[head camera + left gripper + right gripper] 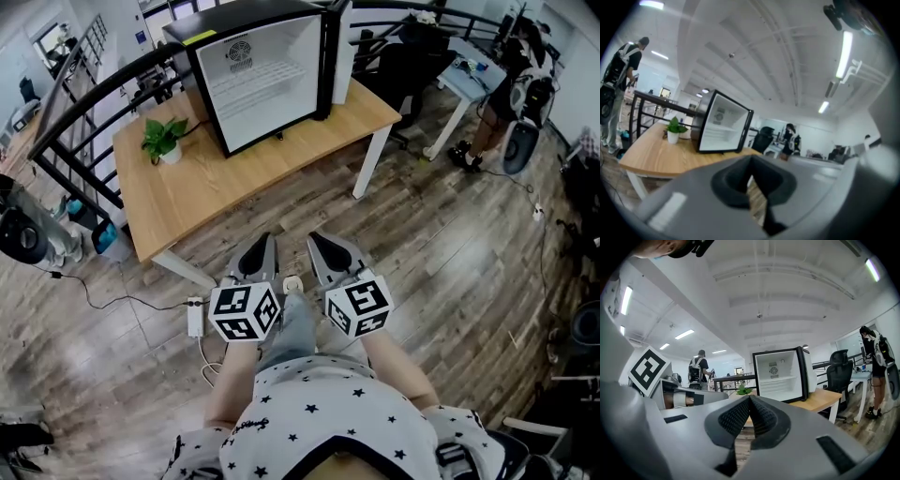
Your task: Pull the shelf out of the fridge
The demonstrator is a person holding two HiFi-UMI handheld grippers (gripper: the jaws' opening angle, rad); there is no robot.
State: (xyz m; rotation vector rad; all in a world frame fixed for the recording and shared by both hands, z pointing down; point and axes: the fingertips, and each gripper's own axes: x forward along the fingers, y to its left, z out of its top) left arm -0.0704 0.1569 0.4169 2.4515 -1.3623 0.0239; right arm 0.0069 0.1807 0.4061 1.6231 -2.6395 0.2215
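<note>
A small black fridge (258, 75) stands on a wooden table (187, 192) with its door swung open to the right. Inside is a white wire shelf (255, 80), about halfway up. The fridge (723, 124) and the shelf (716, 133) also show in the left gripper view, and the fridge (782, 375) with its shelf (777, 379) in the right gripper view. My left gripper (266, 242) and right gripper (317, 242) are side by side over the floor, well short of the table. Both point at the fridge, shut and empty.
A potted plant (162, 139) sits on the table left of the fridge. A black railing (89, 98) runs behind the table. A person (514, 80) stands by a white desk (469, 77) at the far right. A power strip (196, 317) and cables lie on the floor near me.
</note>
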